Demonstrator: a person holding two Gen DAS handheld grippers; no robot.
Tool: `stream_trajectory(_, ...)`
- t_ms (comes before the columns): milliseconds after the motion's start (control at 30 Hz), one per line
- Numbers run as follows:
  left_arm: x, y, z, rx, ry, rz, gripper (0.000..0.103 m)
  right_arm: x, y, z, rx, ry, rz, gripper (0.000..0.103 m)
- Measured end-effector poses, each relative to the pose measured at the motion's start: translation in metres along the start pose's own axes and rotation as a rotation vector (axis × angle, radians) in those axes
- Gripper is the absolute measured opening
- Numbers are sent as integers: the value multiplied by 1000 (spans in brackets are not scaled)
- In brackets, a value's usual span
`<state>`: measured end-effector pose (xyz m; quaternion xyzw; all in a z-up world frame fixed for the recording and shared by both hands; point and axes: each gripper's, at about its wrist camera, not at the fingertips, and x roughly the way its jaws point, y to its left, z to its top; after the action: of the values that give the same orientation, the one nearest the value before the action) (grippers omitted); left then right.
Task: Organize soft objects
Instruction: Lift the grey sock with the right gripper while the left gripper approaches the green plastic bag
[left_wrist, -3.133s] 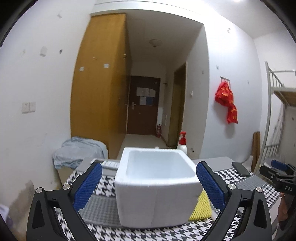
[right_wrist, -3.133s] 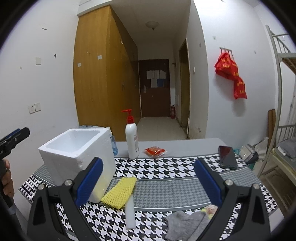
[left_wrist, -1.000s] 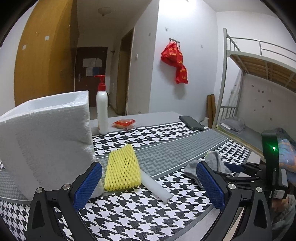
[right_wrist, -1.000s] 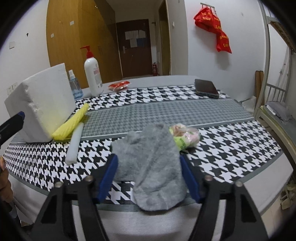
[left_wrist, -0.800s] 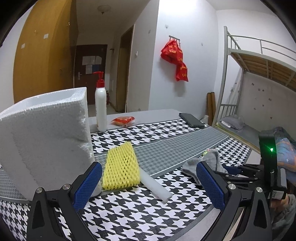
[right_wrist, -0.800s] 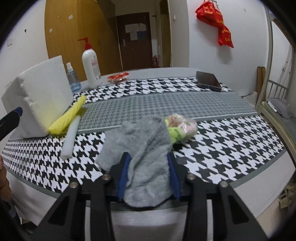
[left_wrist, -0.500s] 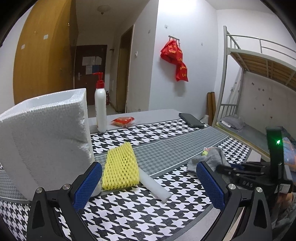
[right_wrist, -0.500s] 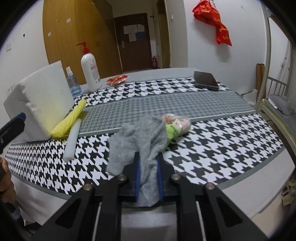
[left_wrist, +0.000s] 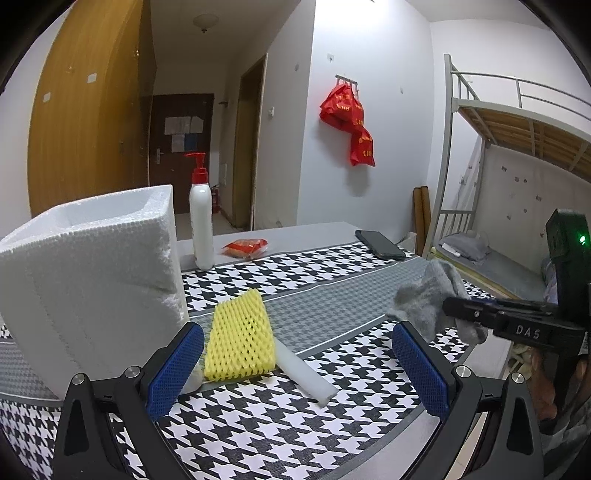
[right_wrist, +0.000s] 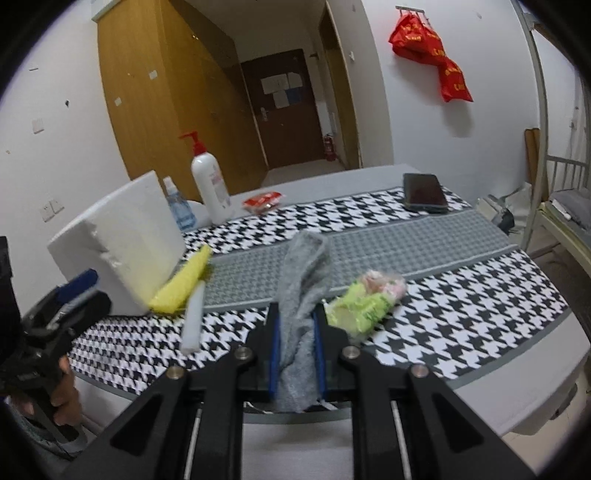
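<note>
My right gripper (right_wrist: 297, 314) is shut on a grey cloth (right_wrist: 301, 280), which hangs lifted off the houndstooth table (right_wrist: 461, 314); in the left wrist view the grey cloth (left_wrist: 430, 299) dangles from the right gripper (left_wrist: 452, 308). A bagged green and pink soft item (right_wrist: 365, 297) lies just right of it. The white foam box (left_wrist: 92, 273) stands at the left, a yellow foam net (left_wrist: 240, 338) and a white foam stick (left_wrist: 304, 373) beside it. My left gripper (left_wrist: 295, 363) is open and holds nothing, low over the table's near edge.
A pump bottle (left_wrist: 201, 225), a small spray bottle (right_wrist: 177, 208), a red packet (left_wrist: 245, 246) and a black phone (right_wrist: 423, 192) lie along the table's far side. A bunk bed (left_wrist: 517, 155) stands to the right. A hand (right_wrist: 64, 400) holds the left gripper's handle.
My right gripper closed on the grey cloth and rose, lifting it off the table and uncovering the green and pink item. The left gripper stayed still and open.
</note>
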<state>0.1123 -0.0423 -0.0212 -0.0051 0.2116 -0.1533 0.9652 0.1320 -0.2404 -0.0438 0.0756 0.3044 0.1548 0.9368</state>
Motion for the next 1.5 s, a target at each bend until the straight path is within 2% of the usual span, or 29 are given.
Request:
stream_trajectory(333,2,-10,8,15,-5,-22,102,-19,0,14,0,-72,-16,19)
stream_trajectory(667,25,-44,16,56,18,-79,102,-35,-26,7,51,-97,-62,19)
stream_trajectory(1000,59,-84,19,98,112,-169,102,-45,-62,-6,117,-106,-119,19)
stream_trajectory(1133,80,-101,19,102,195,-243,102,-45,-73,-10,137,-99,-135,19)
stream_trajectory(1300,104,-118,18,141,246,-236,102,-45,-91,-16,181,-95,-172,19)
stream_trajectory(1367,117,-123,16,151,285,-264,102,-44,-98,-18,194,-86,-190,19)
stream_trajectory(1500,141,-128,11,134,351,-238,102,-47,-105,-21,211,-88,-201,19)
